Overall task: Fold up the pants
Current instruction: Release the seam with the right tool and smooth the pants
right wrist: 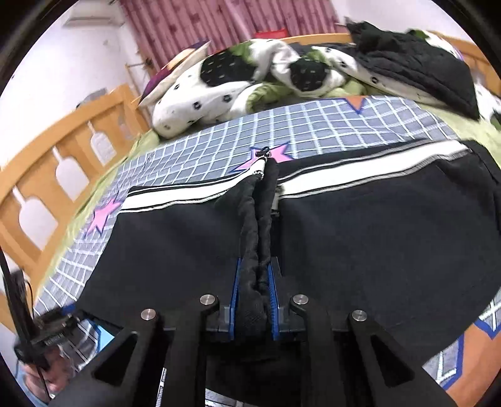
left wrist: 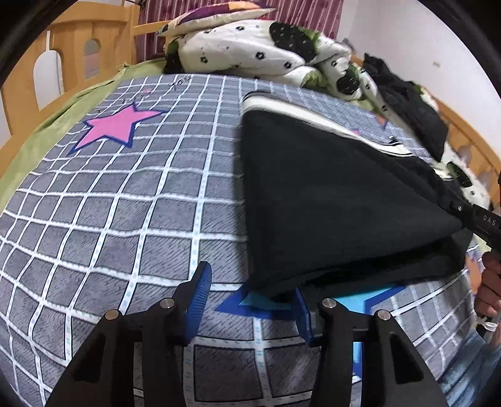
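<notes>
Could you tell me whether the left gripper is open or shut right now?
Open: the left gripper has its fingers spread apart over the bedspread, nothing between them.

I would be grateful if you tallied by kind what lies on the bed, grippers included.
pants: 1
checked blanket: 1
quilt: 1
pillow: 1
dark clothing pile: 1
grippers: 2, left gripper open, right gripper shut on the pants
Total: 7

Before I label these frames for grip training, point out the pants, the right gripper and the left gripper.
pants (right wrist: pixel 360 238), right wrist view, black fabric panel.
right gripper (right wrist: pixel 254 278), right wrist view, between its fingertips.
left gripper (left wrist: pixel 250 297), left wrist view, between its fingertips.
</notes>
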`<state>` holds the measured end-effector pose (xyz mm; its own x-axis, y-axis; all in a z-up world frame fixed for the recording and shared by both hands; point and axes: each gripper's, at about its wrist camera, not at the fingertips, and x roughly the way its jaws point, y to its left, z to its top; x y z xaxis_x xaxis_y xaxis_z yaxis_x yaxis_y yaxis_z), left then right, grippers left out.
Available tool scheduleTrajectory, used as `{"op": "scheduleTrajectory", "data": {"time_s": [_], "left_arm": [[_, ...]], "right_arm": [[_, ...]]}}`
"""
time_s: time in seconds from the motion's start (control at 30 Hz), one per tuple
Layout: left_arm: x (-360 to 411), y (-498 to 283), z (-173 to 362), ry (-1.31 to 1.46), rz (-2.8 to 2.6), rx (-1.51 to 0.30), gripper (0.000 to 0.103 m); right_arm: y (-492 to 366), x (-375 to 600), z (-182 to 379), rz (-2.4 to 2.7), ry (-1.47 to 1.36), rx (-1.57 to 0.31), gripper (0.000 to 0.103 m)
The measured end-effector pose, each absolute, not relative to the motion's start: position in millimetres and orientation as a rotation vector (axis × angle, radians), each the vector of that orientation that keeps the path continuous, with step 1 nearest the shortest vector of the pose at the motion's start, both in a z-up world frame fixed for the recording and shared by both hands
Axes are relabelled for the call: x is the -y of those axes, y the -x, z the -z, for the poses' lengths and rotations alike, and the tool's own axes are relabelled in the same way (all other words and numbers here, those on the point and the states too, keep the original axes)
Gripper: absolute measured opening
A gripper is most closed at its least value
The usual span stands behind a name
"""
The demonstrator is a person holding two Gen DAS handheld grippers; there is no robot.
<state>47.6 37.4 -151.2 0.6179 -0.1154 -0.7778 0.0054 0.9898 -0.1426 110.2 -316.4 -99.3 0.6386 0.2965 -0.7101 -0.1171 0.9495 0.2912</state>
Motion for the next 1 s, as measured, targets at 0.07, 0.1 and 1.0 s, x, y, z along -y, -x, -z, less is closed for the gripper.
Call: {"op": "scheduleTrajectory", "data": {"time_s": [0.07, 0.1, 1.0], "left_arm": [[-38, -48, 152, 0.121, 0.059, -0.891, 0.046], [-37, -48, 151, 0.119, 0.055, -0.888, 0.046], [-40, -51, 147, 0.143, 0.005, -0.881, 0.047]], "right_arm": [[-114, 316, 114, -0.218, -0.215, -0.908, 0.016], [-118, 312, 127, -0.229, -0.199, -0.973, 0.017], [-95, 300, 133, -0.296, -0.063, -0.978, 0.033]]}}
